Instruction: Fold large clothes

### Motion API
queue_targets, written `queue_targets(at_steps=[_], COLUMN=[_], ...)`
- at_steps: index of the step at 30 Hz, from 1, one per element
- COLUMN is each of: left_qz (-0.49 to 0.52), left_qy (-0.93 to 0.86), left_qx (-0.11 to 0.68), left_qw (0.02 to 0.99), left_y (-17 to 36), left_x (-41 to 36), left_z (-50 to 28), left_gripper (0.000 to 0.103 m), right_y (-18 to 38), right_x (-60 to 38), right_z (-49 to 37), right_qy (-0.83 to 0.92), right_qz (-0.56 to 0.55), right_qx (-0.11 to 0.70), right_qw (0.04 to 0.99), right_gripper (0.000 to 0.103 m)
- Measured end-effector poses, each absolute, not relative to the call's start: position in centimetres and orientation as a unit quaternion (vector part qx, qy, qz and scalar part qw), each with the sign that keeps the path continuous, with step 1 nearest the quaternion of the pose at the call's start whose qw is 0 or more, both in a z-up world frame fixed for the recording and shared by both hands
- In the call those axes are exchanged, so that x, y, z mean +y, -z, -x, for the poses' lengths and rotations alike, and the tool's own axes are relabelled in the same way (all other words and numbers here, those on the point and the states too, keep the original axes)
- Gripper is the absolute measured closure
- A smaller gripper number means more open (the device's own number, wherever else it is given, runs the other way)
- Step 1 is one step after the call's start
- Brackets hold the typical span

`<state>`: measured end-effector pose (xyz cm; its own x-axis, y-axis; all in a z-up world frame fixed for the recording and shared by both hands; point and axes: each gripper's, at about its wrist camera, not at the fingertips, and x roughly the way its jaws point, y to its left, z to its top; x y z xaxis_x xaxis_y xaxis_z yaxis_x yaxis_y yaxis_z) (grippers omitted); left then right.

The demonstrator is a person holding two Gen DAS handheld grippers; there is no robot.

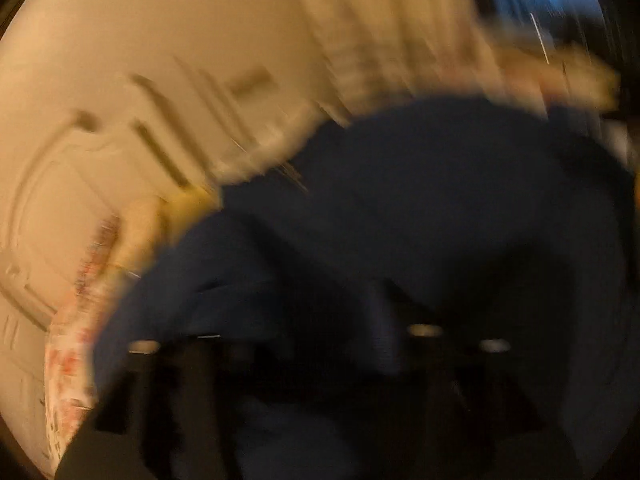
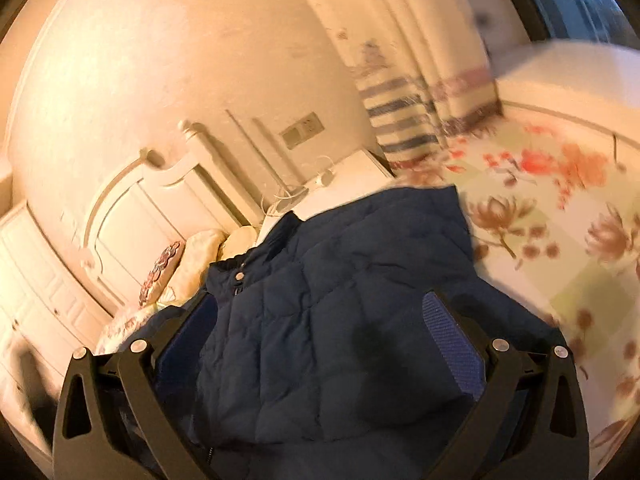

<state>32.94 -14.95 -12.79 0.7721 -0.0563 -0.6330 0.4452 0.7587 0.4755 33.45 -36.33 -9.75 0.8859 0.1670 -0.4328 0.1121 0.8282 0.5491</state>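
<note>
A bed with a floral quilt fills the room's near side, its carved cream headboard set against the wall with pillows leaning at its foot. Beyond the far edge hangs a striped curtain, and a white bedside cabinet carries a tangle of cable.

The navy quilted jacket lies on the quilt, its snap-buttoned collar toward the headboard and its body running back from there toward the right tool, so the long axis points roughly along that tool's line of sight.

The right tool's jaws stand wide apart, one blue pad on either side of the jacket, which bulges up between them; neither pad visibly presses on the cloth. This is the nearer, better placed hand: the jacket is directly ahead and beneath it.

The left wrist view is heavily smeared. The jacket fills its lower half as a dark mass, with the quilt edge curving round it. The left tool shows only as black shapes at the bottom; whether its jaws are apart or gripping cloth cannot be told from this blur.

The next fold likely turns on closing the right tool on the hem nearest it and carrying that toward the collar.
</note>
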Motion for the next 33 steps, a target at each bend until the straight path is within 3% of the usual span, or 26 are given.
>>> queue_targets(at_steps=[2, 6, 10, 12, 16, 18, 20, 21, 26, 33], left_qz=[-0.344, -0.317, -0.303, -0.267, -0.086, 0.076, 0.183, 0.217, 0.296, 0.242], left_qy=[0.122, 0.154, 0.204, 0.227, 0.153, 0.094, 0.035, 0.001, -0.079, -0.111], left_qx=[0.280, 0.297, 0.243, 0.219, 0.189, 0.214, 0.236, 0.247, 0.292, 0.306], left_qw=[0.888, 0.887, 0.899, 0.911, 0.966, 0.969, 0.954, 0.944, 0.906, 0.914], left_y=[13.2, 11.3, 8.8, 7.7, 4.9, 4.8, 6.1, 7.2, 11.0, 10.9], left_x=[-14.9, -13.4, -10.9, -10.0, -2.6, 4.0, 9.2, 11.3, 16.5, 15.4], left_z=[-32.1, -30.7, -25.5, -24.0, -24.5, -26.8, -28.3, -28.9, -29.2, -29.6], left_gripper=[0.035, 0.029, 0.014, 0.013, 0.013, 0.016, 0.030, 0.031, 0.037, 0.034], right_y=[9.7, 9.4, 9.8, 9.9, 9.8, 9.6, 9.5, 9.4, 8.9, 7.7], right_x=[-36.0, -35.3, -35.7, -35.8, -35.0, -34.1, -33.3, -32.7, -29.3, -19.6], right_z=[-33.7, -34.0, -33.7, -33.7, -33.9, -34.0, -34.1, -34.1, -33.7, -31.7], right_qy=[-0.018, -0.025, -0.027, -0.027, -0.032, -0.036, -0.042, -0.046, -0.065, -0.184], right_qz=[-0.289, -0.266, -0.273, -0.275, -0.253, -0.229, -0.205, -0.190, -0.101, 0.086], right_qx=[0.242, 0.253, 0.254, 0.256, 0.262, 0.264, 0.268, 0.268, 0.261, 0.237], right_qw=[0.926, 0.930, 0.927, 0.926, 0.931, 0.936, 0.941, 0.944, 0.958, 0.950], right_gripper=[0.005, 0.005, 0.005, 0.005, 0.005, 0.005, 0.005, 0.005, 0.005, 0.005])
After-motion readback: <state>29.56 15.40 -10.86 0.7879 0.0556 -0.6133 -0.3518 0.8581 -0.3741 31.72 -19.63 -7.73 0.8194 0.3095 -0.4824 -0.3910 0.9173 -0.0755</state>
